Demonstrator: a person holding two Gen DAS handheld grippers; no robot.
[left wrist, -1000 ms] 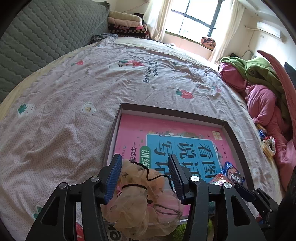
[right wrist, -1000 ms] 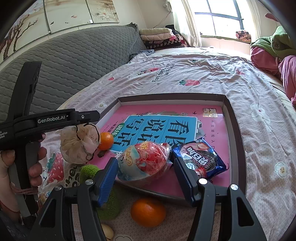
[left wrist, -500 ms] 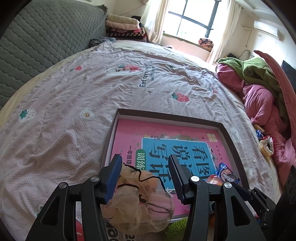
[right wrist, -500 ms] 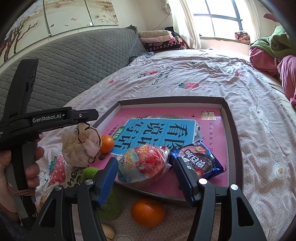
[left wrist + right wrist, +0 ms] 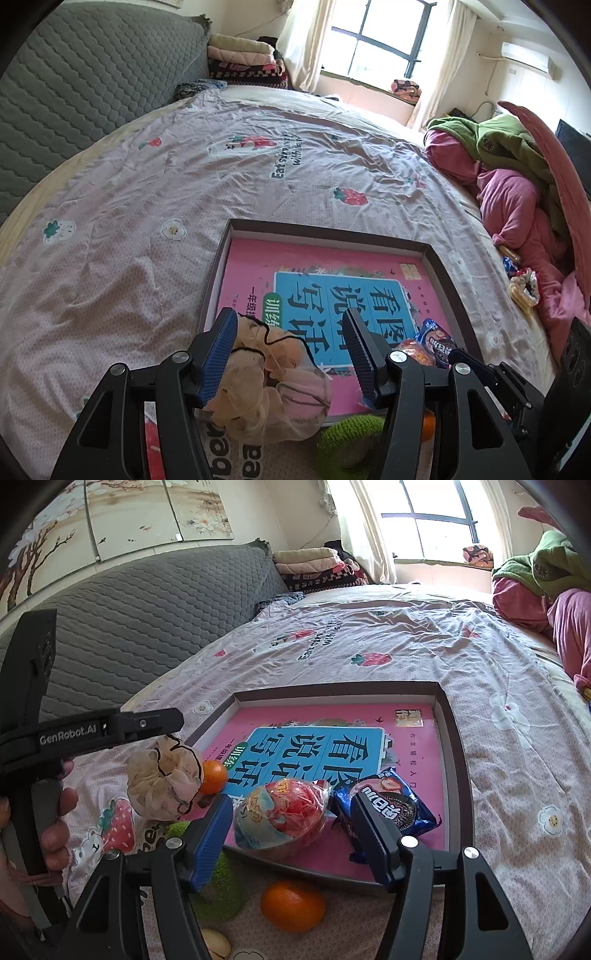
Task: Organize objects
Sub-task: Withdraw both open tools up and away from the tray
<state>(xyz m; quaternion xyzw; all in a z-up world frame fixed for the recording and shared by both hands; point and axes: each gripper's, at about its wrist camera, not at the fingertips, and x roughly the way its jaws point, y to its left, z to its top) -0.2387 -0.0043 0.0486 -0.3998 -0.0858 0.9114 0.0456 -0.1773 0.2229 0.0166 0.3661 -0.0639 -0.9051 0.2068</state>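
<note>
A shallow brown tray (image 5: 447,273) (image 5: 456,753) lies on the bed with a pink book (image 5: 332,280) (image 5: 332,746) in it. My left gripper (image 5: 288,350) has wide jaws; a beige chiffon scrunchie (image 5: 266,384) (image 5: 162,782) sits against its left finger, raised over the tray's near left corner. My right gripper (image 5: 288,830) holds a round wrapped candy ball (image 5: 282,816) between wide jaws above the tray's near edge. A blue cookie packet (image 5: 388,805) and an orange (image 5: 213,776) lie in the tray.
A second orange (image 5: 291,904), a green knitted thing (image 5: 218,882) and a nutshell (image 5: 218,945) lie on the sheet in front of the tray. Pink and green bedding (image 5: 517,177) is heaped at the right. A grey quilted headboard (image 5: 74,92) stands at the left.
Both grippers have drawn back and up a little from the tray, each with its load. The scrunchie now hangs higher over the tray's corner.
</note>
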